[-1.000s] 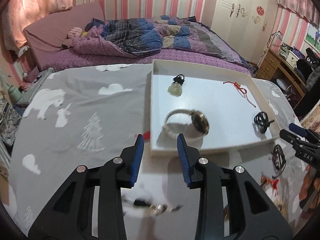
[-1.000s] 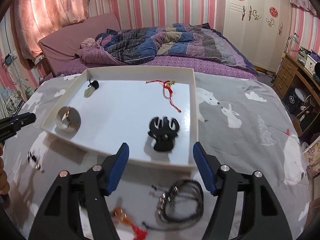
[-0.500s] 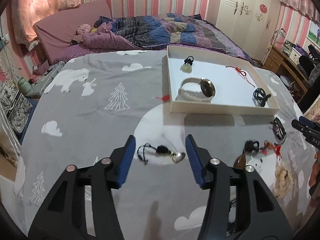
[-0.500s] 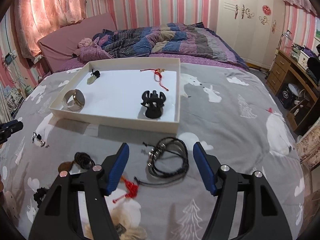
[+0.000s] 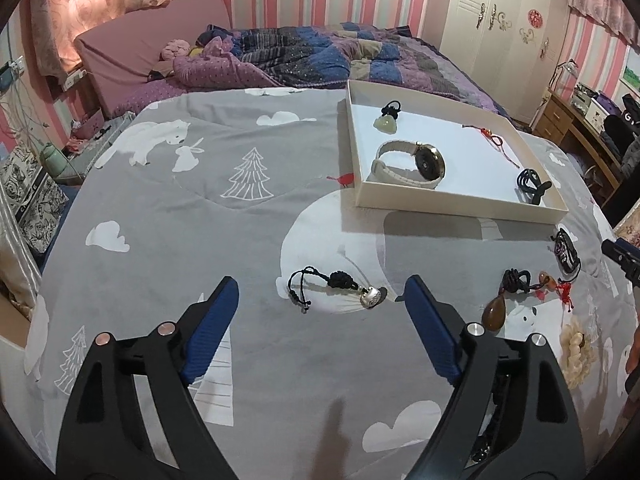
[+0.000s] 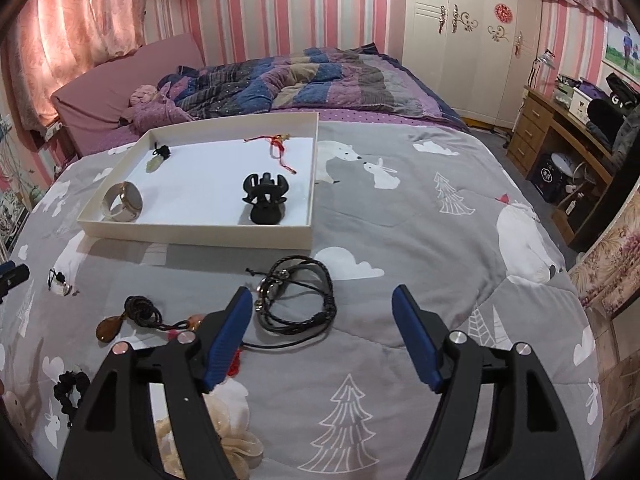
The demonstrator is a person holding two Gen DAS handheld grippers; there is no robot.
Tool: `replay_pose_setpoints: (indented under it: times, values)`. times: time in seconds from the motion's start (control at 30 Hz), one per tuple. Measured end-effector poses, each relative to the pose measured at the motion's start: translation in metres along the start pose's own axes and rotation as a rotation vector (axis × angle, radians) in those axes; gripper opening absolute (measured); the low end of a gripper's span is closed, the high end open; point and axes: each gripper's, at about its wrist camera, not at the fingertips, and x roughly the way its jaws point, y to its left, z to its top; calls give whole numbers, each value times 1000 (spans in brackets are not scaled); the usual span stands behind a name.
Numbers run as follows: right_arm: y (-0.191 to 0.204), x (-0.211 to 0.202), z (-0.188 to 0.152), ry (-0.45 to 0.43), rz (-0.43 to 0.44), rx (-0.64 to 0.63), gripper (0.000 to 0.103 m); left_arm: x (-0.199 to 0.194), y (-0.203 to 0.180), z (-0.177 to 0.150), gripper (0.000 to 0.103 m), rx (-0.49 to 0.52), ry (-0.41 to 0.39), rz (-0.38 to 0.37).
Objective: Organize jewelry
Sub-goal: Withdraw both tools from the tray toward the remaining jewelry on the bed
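At inspection the left gripper (image 5: 320, 300) stood empty, its jaws wide apart after having just been opening, with a black-corded silver pendant (image 5: 340, 286) lying on the grey bedspread (image 5: 160, 220) just ahead, between the fingertips and touched by neither. The right gripper (image 6: 322, 304) was likewise empty, jaws having just spread a little further, and a coil of black cord bracelets (image 6: 298, 296) lay on the spread at its 11 o'clock, close to the left finger but apart from it. In the right wrist view, still loose on the bedspread at 9 to 10 o'clock of that gripper were an amber drop pendant (image 6: 109, 328) on dark cord, a red tasselled piece partly hidden behind the finger, a black beaded loop (image 6: 72, 390) and a cream fabric flower (image 6: 232, 446) at 7 to 8 o'clock. Beyond these, at 11 o'clock, sat the white tray (image 6: 192, 236), holding four items well apart from one another: a watch (image 6: 122, 202) with pale strap, a black hair claw (image 6: 264, 196), a pale green pendant (image 6: 156, 162) and a red string bracelet (image 6: 280, 146). The work was judged roughly at its midpoint: four pieces filed, about six outstanding. The silver pendant appeared the next piece for the left, the cord coil for the right; thin cords on soft fabric could slip from the pads or be pinched together with the cloth.
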Motion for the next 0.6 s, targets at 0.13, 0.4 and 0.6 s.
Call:
replay_pose_setpoints:
  times: [0.13,0.4,0.6]
  values:
    - [-1,-2,3,-12,-48,-15,80,3,3,2,90,-3,5,-2]
    - [-2,7,1,20,-68,-3,82,13,8,9,93,-3,29,-15]
    - [6,16,-6,47,-86,-9,82,22,10,9,94,10,46,-14]
